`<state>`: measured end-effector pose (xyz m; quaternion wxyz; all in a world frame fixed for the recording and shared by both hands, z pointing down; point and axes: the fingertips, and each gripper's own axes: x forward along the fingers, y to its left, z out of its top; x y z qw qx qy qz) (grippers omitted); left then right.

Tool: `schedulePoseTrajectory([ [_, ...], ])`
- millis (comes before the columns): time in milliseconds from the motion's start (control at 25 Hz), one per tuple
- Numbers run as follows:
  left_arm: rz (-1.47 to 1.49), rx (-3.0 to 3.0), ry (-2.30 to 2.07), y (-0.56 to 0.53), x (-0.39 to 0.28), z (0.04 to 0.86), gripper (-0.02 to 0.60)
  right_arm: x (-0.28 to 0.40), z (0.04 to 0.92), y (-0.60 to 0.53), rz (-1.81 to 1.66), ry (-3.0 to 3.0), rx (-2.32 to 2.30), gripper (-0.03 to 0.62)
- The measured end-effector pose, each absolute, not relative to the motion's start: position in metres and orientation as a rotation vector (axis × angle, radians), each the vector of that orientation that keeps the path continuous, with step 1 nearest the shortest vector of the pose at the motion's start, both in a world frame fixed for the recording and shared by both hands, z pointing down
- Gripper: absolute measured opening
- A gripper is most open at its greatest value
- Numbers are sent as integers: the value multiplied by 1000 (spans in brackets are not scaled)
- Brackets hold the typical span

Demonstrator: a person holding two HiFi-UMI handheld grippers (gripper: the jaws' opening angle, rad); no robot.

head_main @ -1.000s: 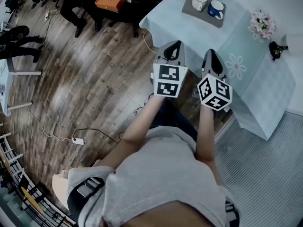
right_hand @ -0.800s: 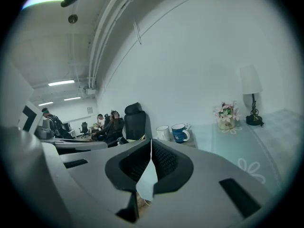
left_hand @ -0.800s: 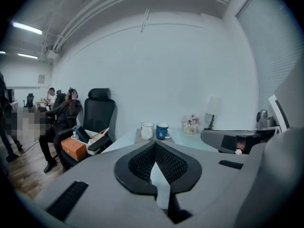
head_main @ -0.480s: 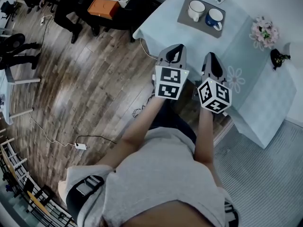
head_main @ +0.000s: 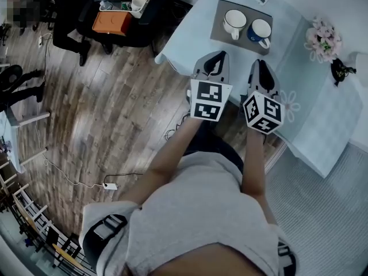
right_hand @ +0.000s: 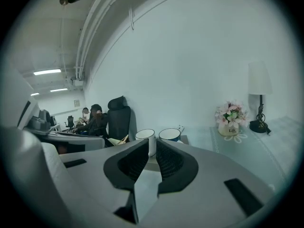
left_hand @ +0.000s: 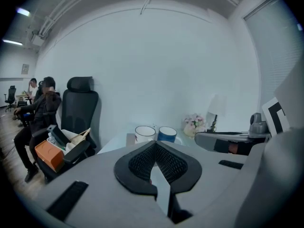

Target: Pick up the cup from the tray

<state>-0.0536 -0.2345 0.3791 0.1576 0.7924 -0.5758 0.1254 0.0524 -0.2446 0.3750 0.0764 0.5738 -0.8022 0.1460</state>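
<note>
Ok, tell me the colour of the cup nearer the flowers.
Blue cup; clearest in head view.

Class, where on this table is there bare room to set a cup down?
Bare light-blue tablecloth lies between the grey rectangular tray and the pink flower pot, and at the near right corner. The tray is crowded: white mug, blue mug.

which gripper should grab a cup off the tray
Close call, right: in the head view the blue cup lines up with the right gripper. It and the left gripper are shut.
</note>
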Motion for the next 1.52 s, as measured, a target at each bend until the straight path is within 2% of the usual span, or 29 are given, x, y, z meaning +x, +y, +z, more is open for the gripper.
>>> schedulePoseTrajectory([
  [80,373,2279,-1618,-245,-54,384,5,54,380,-257,417,-2377,1736,20],
  [160,381,2293,-1582,-252,-52,391,5,54,388,-268,408,-2357,1725,143],
  [560,427,2316,-1446,-284,-56,421,5,54,424,-314,427,-2226,1724,242],
  [1000,471,2341,-1329,-288,-23,439,5,67,449,-349,409,-2250,1541,328],
  [1520,486,2280,-1357,-305,-13,444,5,55,468,-391,397,-2328,1355,344],
])
